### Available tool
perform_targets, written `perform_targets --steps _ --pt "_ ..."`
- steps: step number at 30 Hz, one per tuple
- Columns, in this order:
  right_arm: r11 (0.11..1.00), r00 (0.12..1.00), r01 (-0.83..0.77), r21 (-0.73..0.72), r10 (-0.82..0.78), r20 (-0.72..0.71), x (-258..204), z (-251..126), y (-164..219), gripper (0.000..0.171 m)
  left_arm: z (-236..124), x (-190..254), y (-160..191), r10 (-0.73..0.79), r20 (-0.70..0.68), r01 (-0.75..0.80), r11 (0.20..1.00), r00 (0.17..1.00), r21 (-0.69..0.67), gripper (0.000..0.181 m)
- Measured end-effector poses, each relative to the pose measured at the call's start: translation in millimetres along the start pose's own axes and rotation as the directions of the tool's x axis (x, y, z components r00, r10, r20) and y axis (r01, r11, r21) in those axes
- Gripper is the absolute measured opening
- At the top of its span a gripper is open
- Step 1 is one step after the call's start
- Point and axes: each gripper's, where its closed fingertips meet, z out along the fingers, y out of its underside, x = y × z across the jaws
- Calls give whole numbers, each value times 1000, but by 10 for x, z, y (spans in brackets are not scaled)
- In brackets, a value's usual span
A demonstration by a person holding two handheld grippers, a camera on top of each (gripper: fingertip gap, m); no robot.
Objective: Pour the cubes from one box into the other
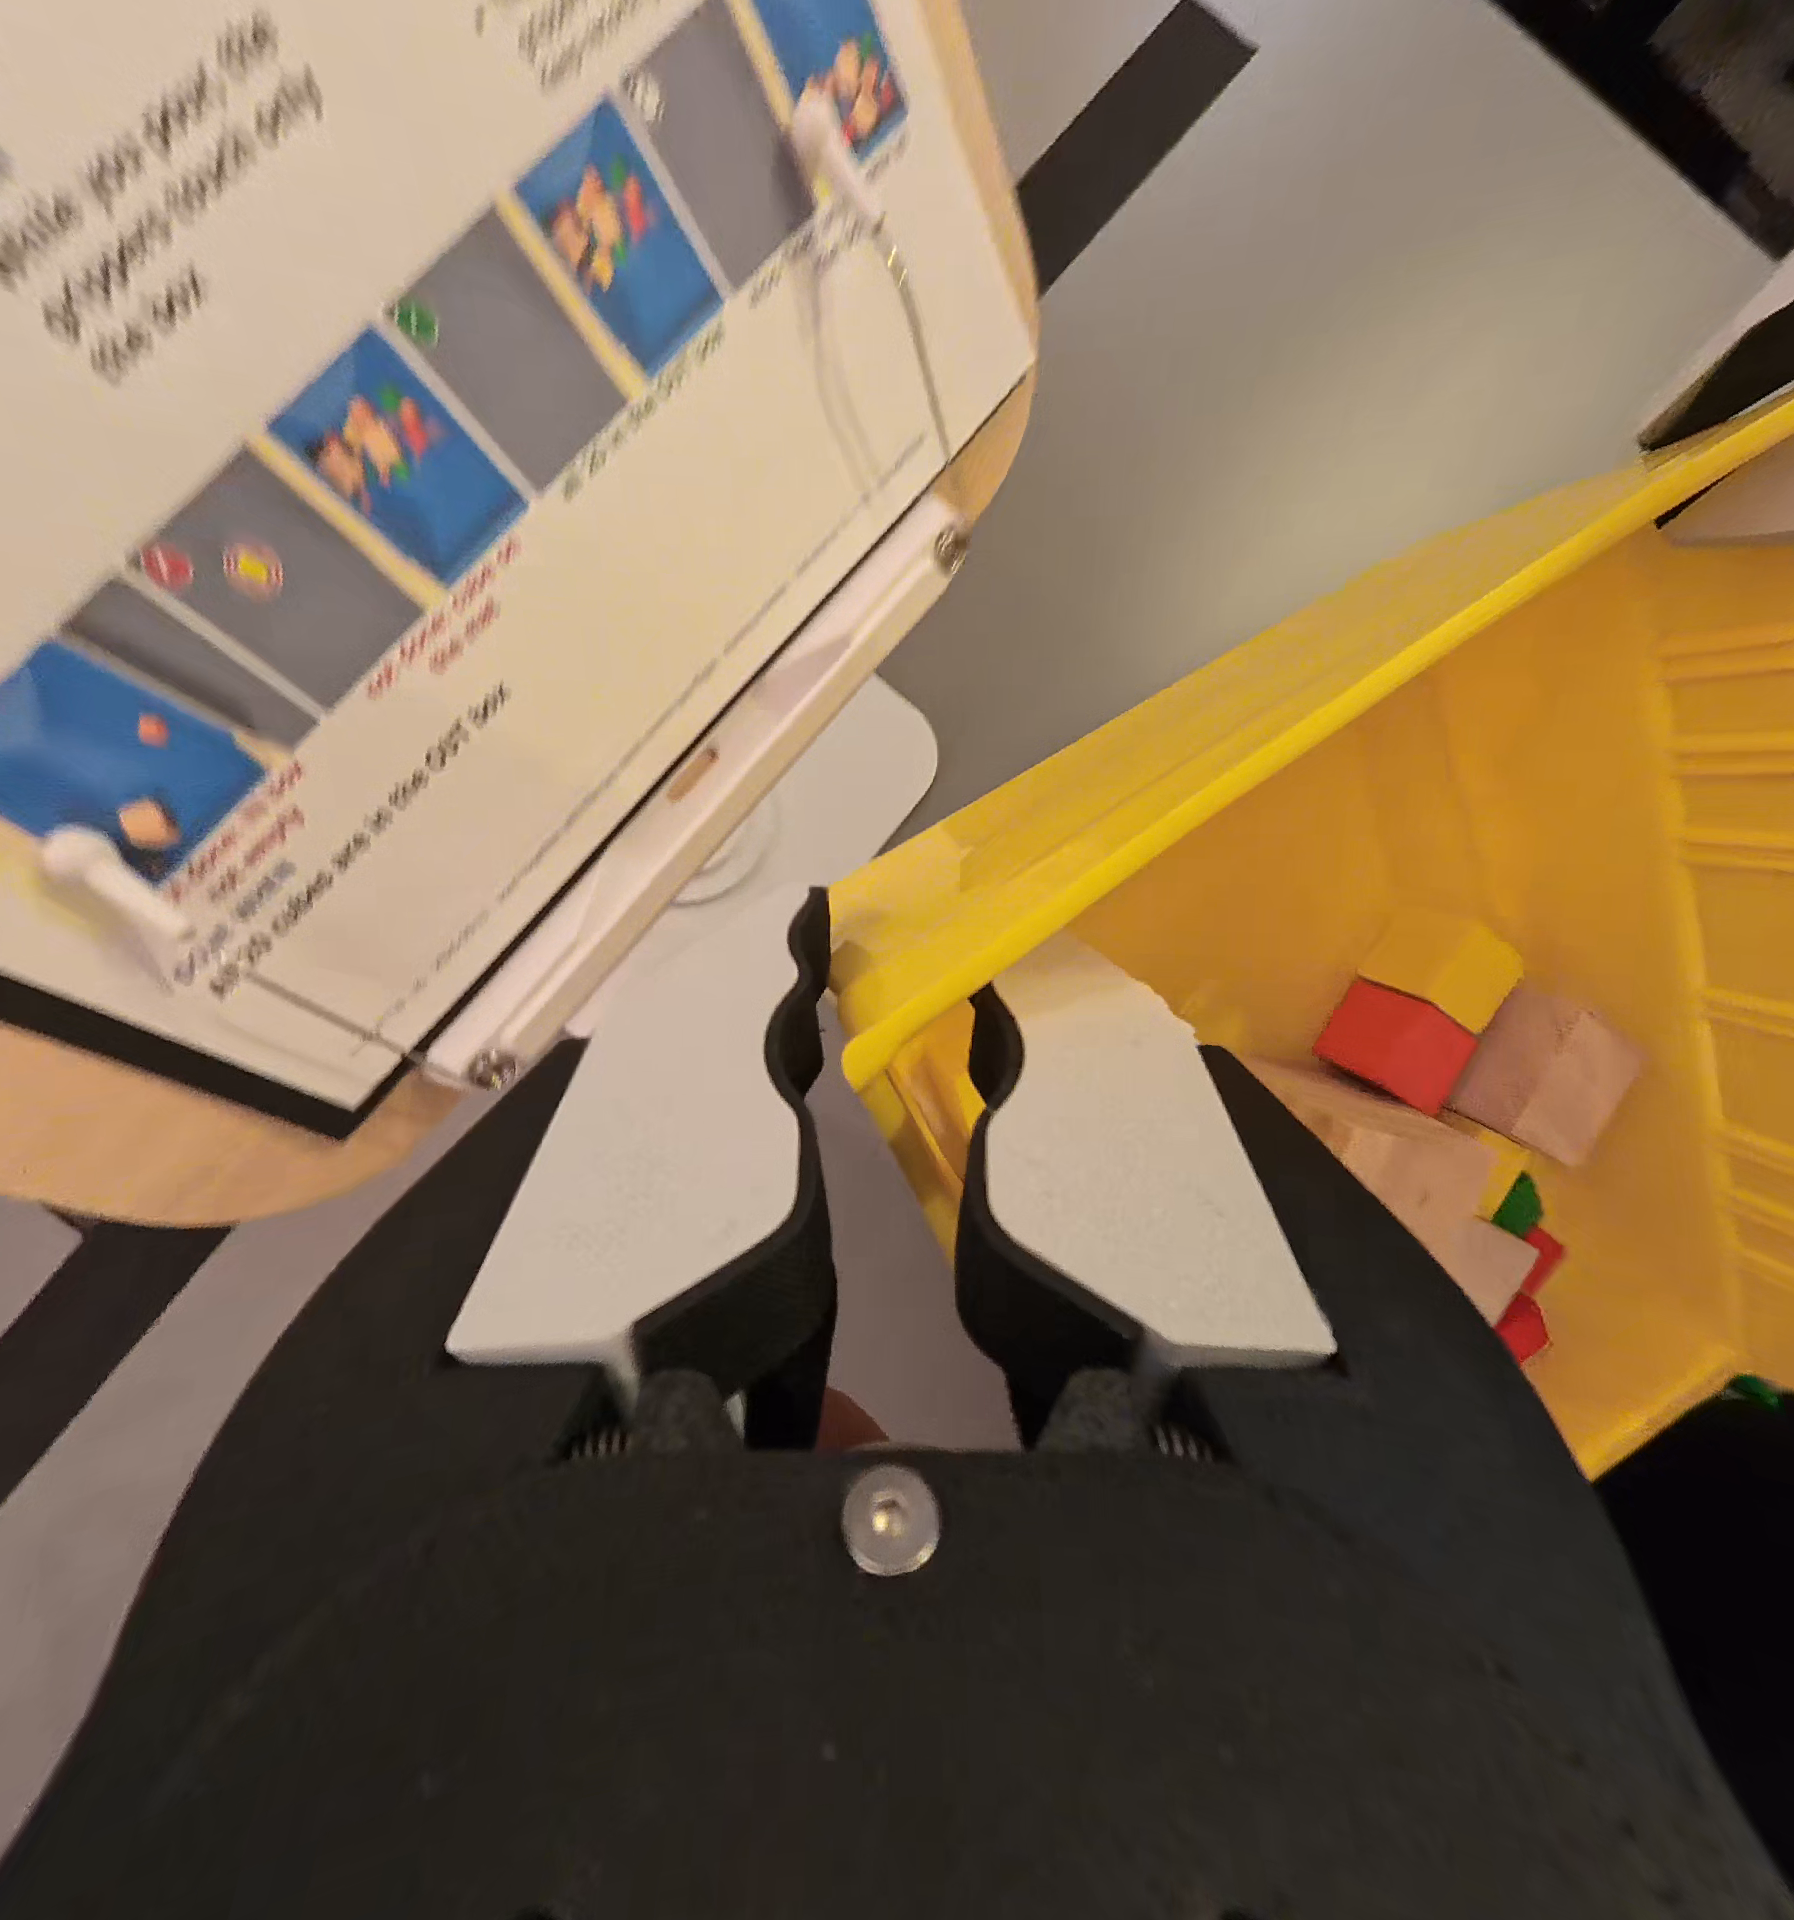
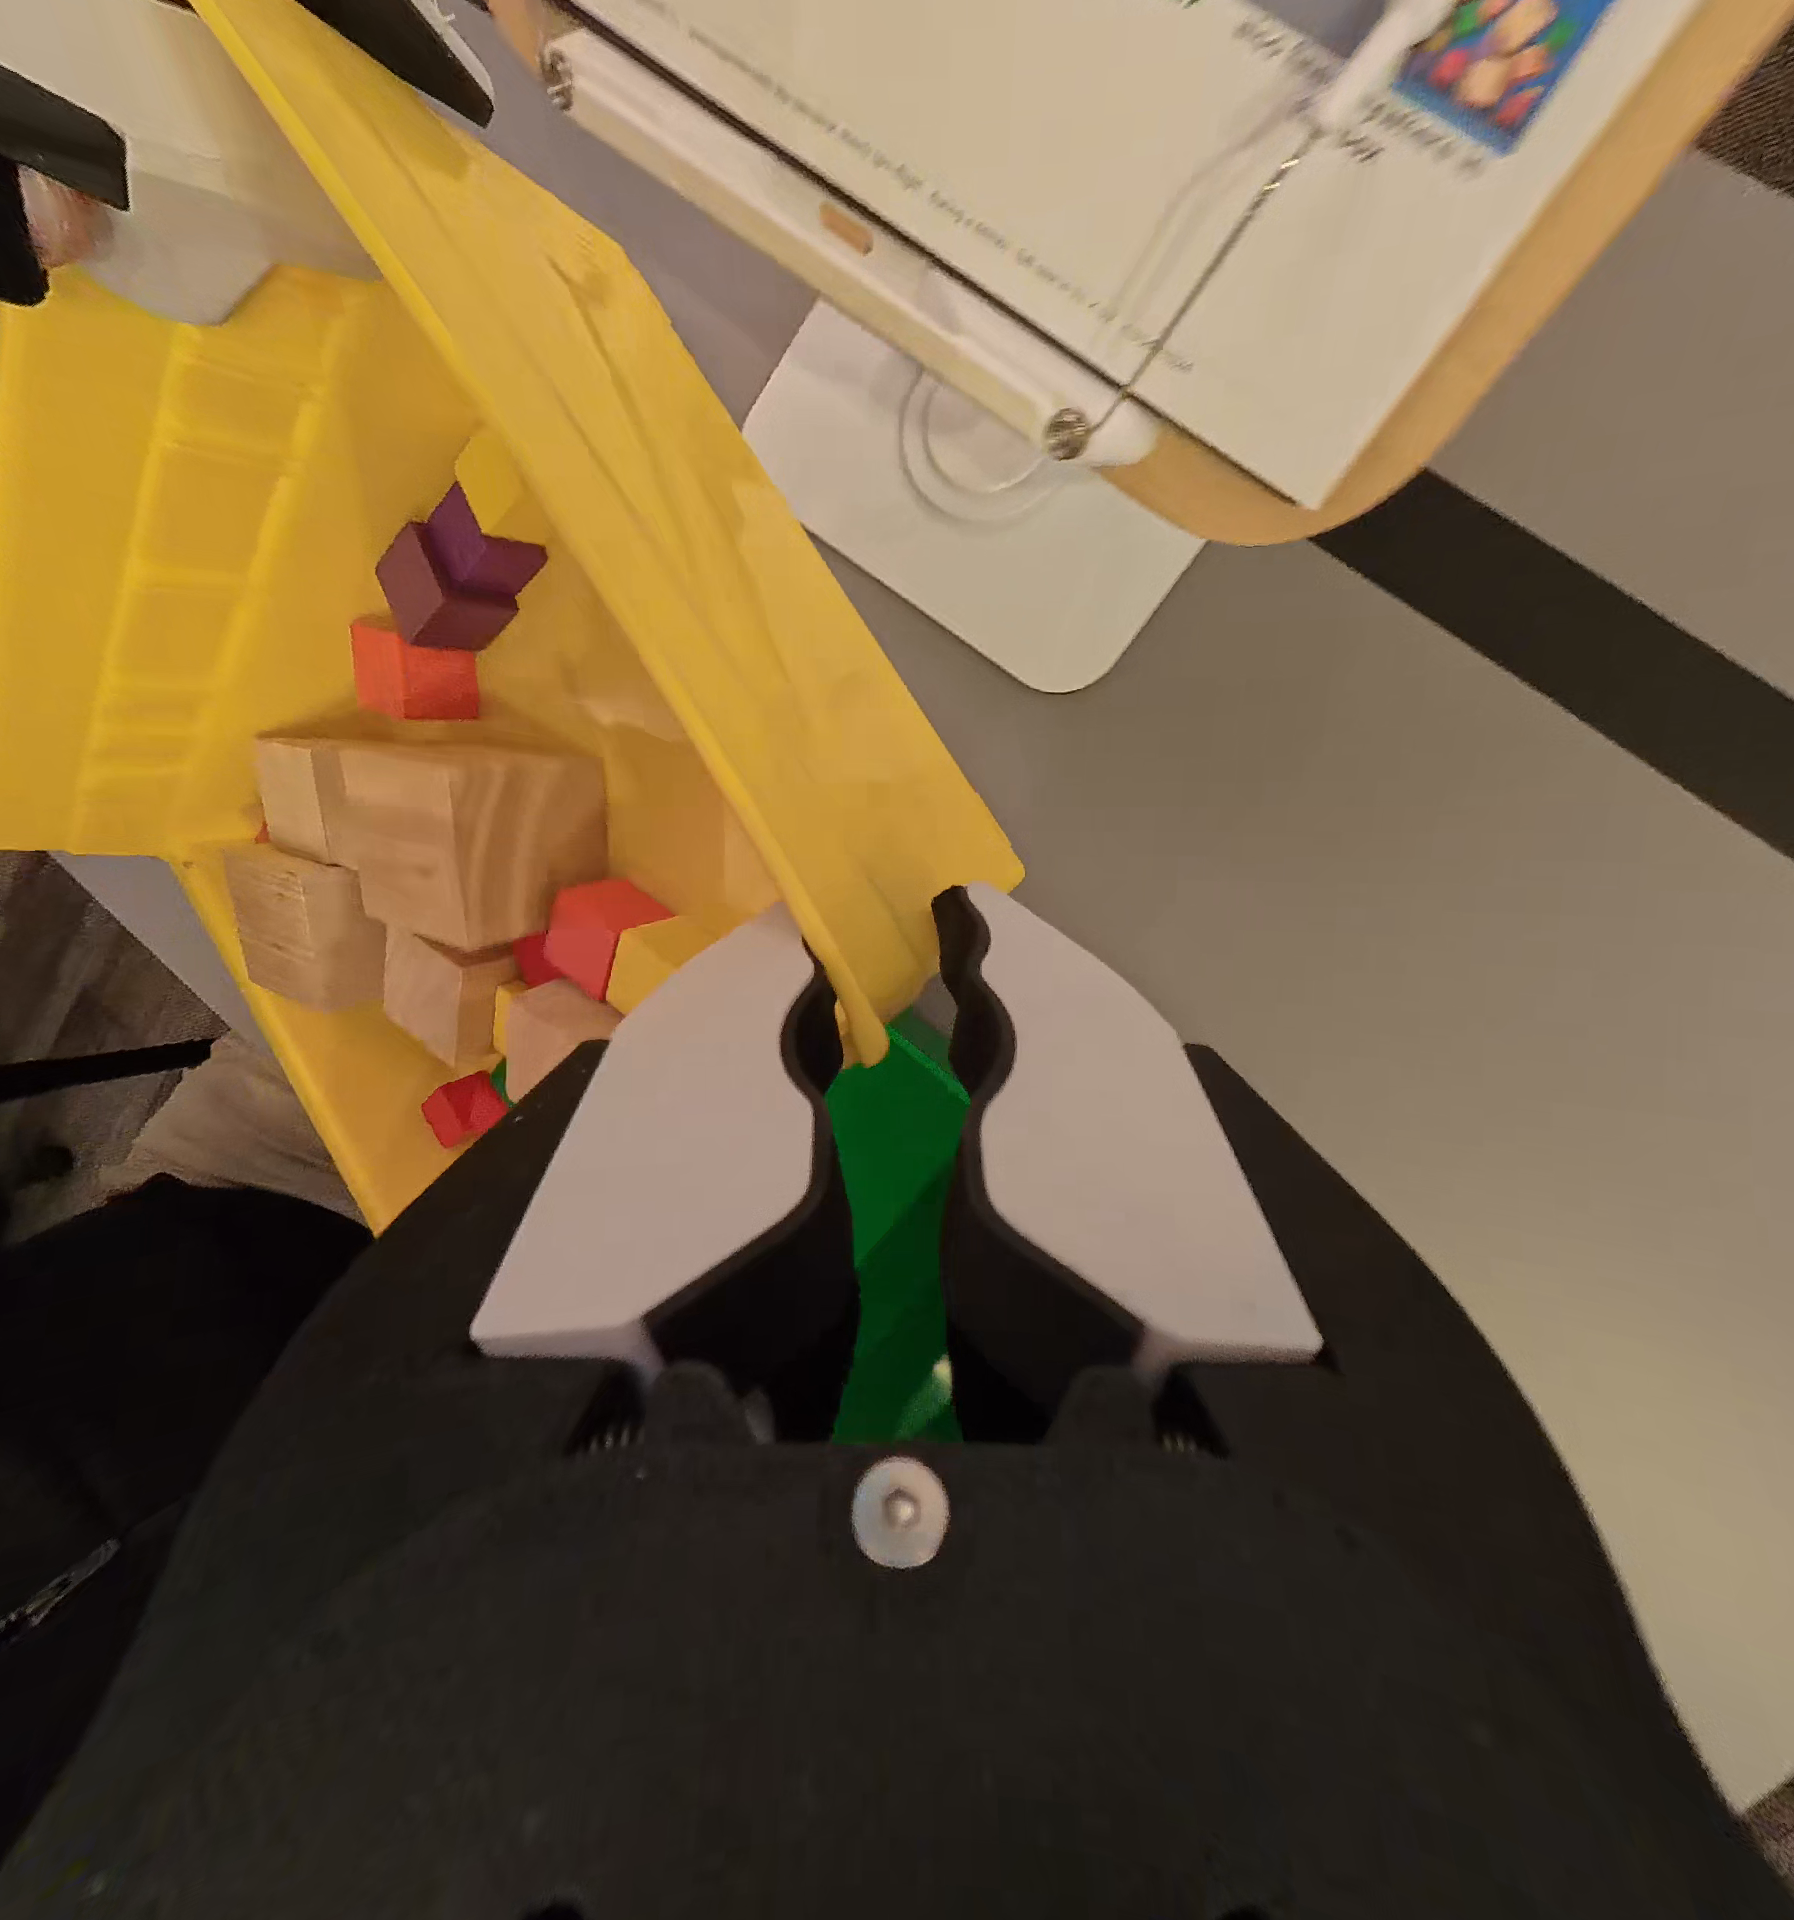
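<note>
A: Left gripper (image 1: 898,997) first: its fingers pinch one corner of the yellow box's (image 1: 1495,790) rim, one finger outside the wall and one inside.

B: And the right gripper (image 2: 888,971) clamps the opposite corner of that rim the same way. So the yellow box hangs tilted between them, above the grey table (image 2: 1392,935).

A: Cubes (image 2: 436,831) slide into a heap in the low end of the box: plain wooden ones, red, purple, a green one (image 2: 898,1143) right under the right gripper.

B: I'd say the box is stiff, light plastic, a bit slick; the rim is the sensible hold. The wooden cubes are hard, they'll tumble fast.

A: Beyond the box stands a board with an instruction sheet (image 1: 457,468).

B: I can't spot the other box from here.
</note>
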Motion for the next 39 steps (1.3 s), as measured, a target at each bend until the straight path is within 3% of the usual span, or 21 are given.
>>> perform_targets --steps 11,19,29,39 --pt "993 994 -30 115 42 -103 634 -812 1 14 91 449 -977 81 10 -82 992 997 95 24" --pt "979 970 6 204 44 -241 979 -1362 -38 13 81 749 -1531 111 54 -121 964 992 238 24" --pt "940 923 114 321 19 -384 1090 -1682 1 13 -7 979 -1792 145 201 -219 881 969 420 23" --pt "918 890 174 356 8 -455 1061 -1746 127 13 -22 1124 -1771 151 271 -271 829 951 489 22"
